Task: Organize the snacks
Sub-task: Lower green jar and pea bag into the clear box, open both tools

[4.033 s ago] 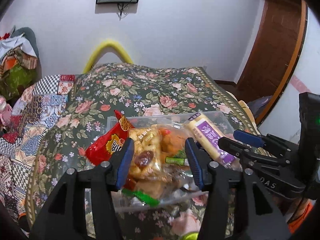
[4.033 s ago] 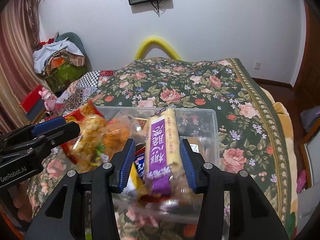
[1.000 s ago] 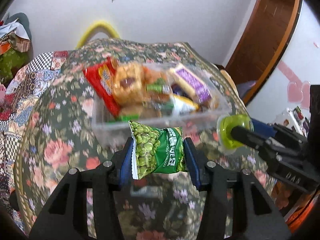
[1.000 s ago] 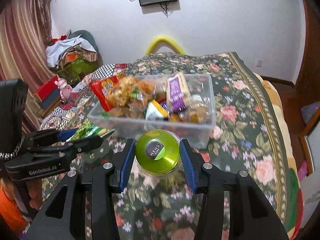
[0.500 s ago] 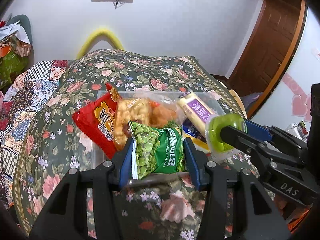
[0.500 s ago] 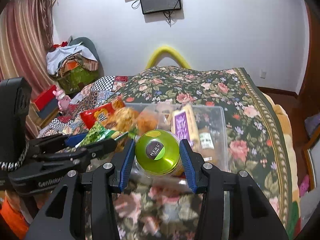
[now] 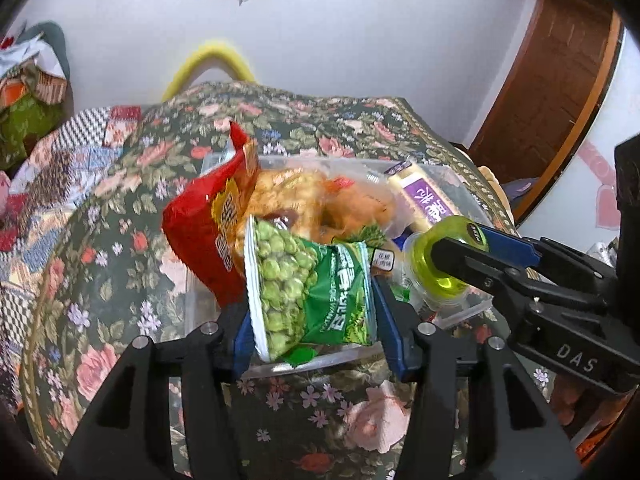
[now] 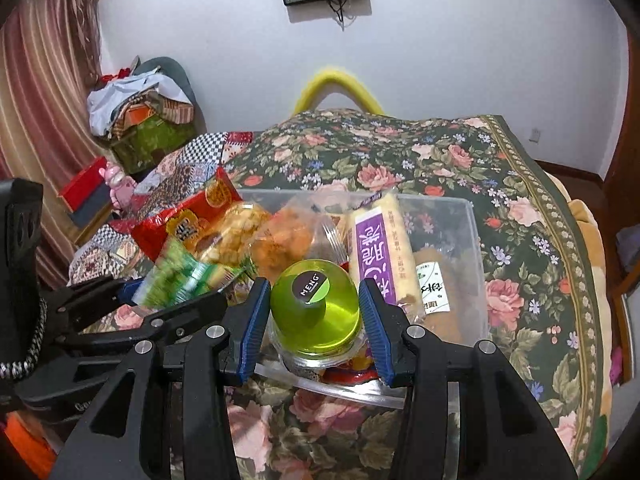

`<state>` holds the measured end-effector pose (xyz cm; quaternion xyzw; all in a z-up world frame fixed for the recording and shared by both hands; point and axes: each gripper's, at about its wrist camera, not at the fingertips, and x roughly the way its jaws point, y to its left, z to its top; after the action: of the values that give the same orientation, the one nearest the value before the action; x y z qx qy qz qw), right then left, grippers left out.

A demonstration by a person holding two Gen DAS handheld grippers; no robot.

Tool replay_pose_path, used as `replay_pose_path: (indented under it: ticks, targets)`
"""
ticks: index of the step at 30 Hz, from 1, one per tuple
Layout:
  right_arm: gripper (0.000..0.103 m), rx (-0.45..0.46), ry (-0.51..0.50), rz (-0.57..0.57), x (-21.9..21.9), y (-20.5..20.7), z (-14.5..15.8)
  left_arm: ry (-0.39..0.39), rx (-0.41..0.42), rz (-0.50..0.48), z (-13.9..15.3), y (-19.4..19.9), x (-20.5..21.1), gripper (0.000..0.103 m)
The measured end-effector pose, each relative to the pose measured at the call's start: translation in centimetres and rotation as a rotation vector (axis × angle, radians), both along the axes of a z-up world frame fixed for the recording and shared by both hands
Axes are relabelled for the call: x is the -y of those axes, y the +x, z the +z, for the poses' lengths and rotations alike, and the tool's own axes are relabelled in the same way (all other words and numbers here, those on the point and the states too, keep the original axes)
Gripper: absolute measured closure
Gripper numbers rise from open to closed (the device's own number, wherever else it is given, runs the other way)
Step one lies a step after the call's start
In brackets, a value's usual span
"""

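The jaws of the left gripper have just been opening, and the green pea packet is seen between the blue pads, tilted with its lower edge sagging toward the near rim of the clear plastic bin. Whether the pads are pressed on the packet cannot be told from the blurred left wrist view; the packet's right edge lies against the right pad, while the left edge stands slightly in front of the left pad. The jaws of the right gripper are closed on the green-lidded jar, the pads being set against both sides of its rounded lid.

Both grippers are pointed forward and steeply downward over the near edge of the bin. In the right wrist view the left gripper is seen at the lower left, its fingers angled to the right toward the bin, with the packet held above the bin's near left corner. In the left wrist view the right gripper is seen coming in from the right, and the jar is held over the bin's near right part.

The bin is set on a floral bedspread. A red snack bag is stood at the bin's left side, a purple-labelled bar at the far right.
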<state>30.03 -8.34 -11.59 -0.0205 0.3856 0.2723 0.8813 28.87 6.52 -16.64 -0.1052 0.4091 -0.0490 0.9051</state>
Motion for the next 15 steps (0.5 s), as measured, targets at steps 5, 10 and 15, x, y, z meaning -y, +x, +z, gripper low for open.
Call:
replay_pose_path:
  ticks: [5, 10, 15]
  targets:
    - [0.060, 0.005, 0.013, -0.005, 0.4, -0.4, 0.6, 0.005, -0.002, -0.009, 0.4, -0.6, 0.3, 0.045]
    - [0.060, 0.029, 0.029, -0.011, 1.2, -1.0, 2.1, 0.019, 0.040, -0.004, 2.5, -2.1, 0.4, 0.043]
    - [0.060, 0.088, 0.042, -0.026, 2.3, -3.1, 4.8, 0.013, 0.116, 0.017, 6.2, -4.5, 0.1, 0.043]
